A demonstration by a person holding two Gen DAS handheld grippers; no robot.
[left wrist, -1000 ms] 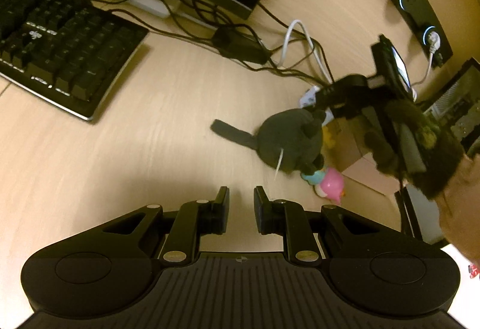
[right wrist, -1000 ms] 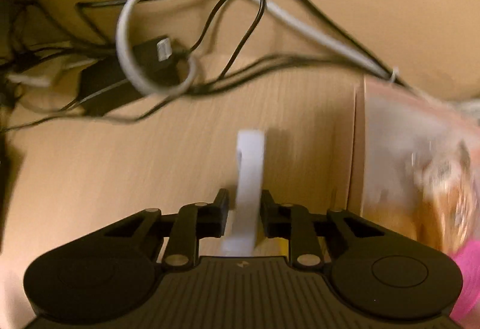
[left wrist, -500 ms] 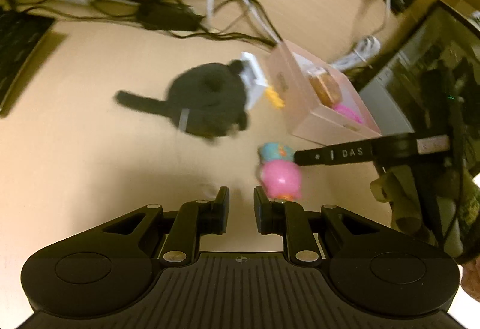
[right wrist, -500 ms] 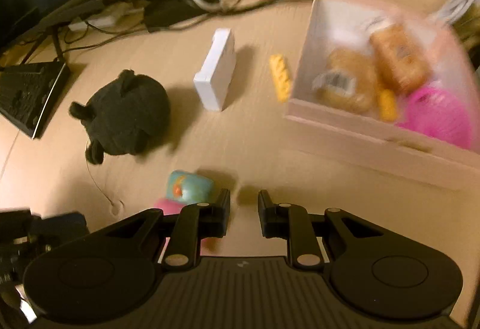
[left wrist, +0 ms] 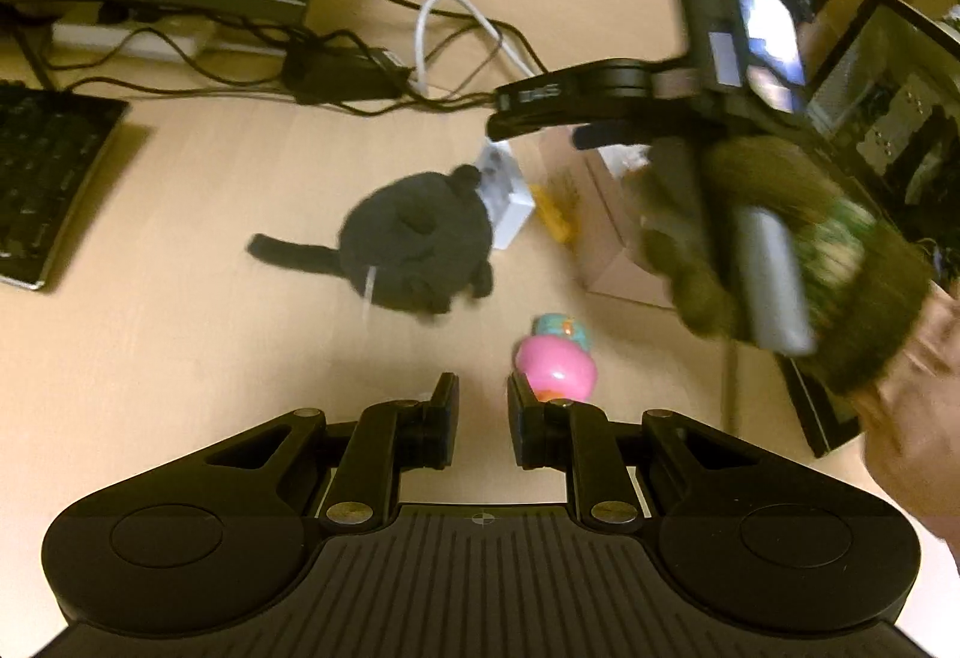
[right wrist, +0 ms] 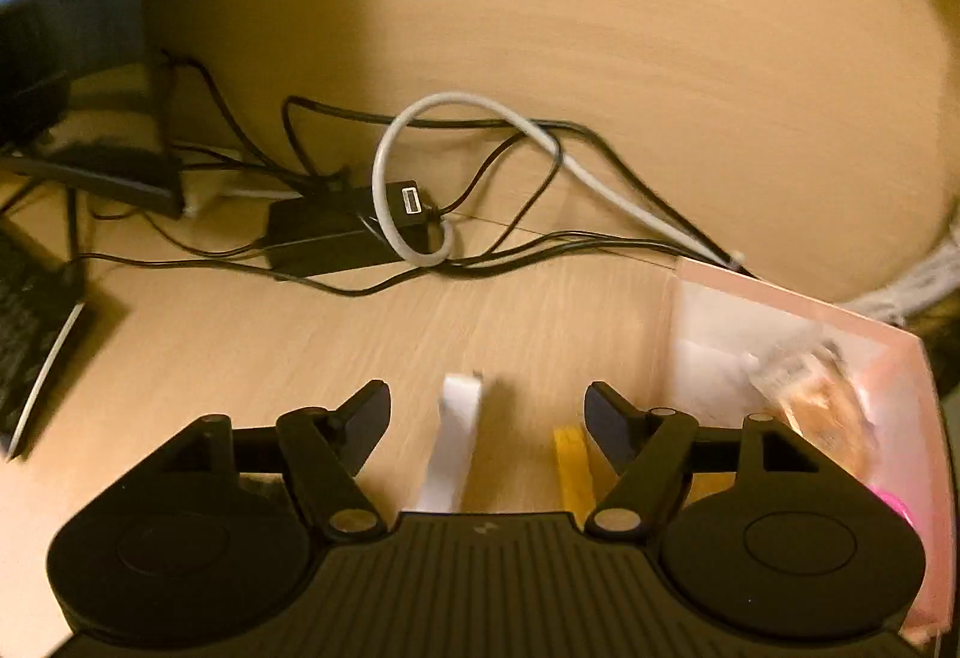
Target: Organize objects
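Right gripper point(right wrist: 487, 418): jaws have just been opening and are now standing wide, pads touching nothing. The white block point(right wrist: 454, 448) is lying between them on the desk, unheld; a small yellow piece point(right wrist: 570, 463) is sitting just beside it, nearer the pink box point(right wrist: 798, 298).

Left gripper point(left wrist: 482, 409): jaws are sitting narrow, nothing visible between them, hovering over bare desk.

Landmark is the pink box. Progress, judged: partly done. The box is already holding a clear-wrapped brownish item point(right wrist: 822, 394) and something bright pink point(right wrist: 894, 505) at its near corner. Still outside it: the white block and yellow piece just beside its wall, the dark plush toy point(left wrist: 414, 244) beyond them, and a pink and teal toy point(left wrist: 558, 358) near the left gripper.

Materials: box looks like thin, flat-walled card. White block is hard-edged, rectangular. The plush is rounded, matte and soft, with a tail. The toy is glossy and bulbous. Desk point(right wrist: 240, 346) is pale wood grain. Blur is hiding finer detail.
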